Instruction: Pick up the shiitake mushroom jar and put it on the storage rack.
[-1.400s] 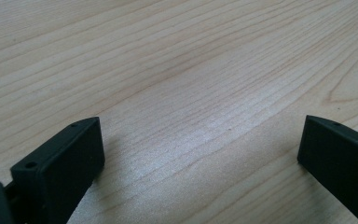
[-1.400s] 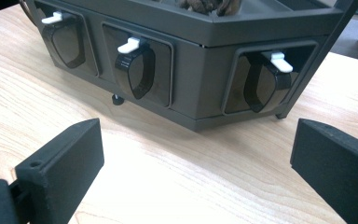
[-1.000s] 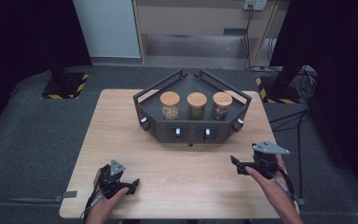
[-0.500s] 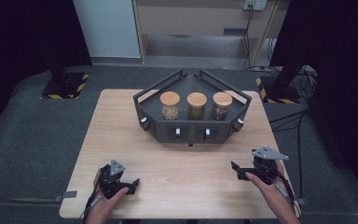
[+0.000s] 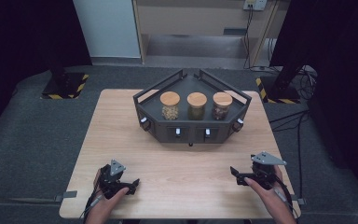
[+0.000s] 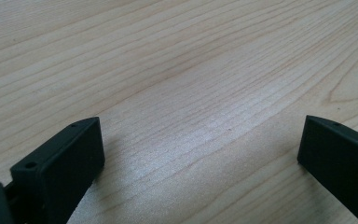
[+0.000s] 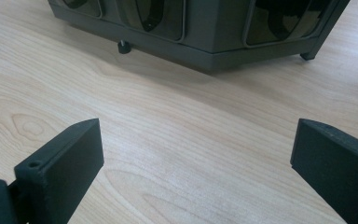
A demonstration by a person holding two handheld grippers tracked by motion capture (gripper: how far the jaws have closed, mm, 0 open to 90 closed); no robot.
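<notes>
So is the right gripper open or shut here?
Open. In the right gripper view, the right gripper has its two black jaws standing wide apart with only bare wooden table between them, nothing held.

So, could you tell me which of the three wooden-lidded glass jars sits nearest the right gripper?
The jar with reddish-brown contents, at the row's right end in the dark metal rack, closest to the right gripper.
</notes>
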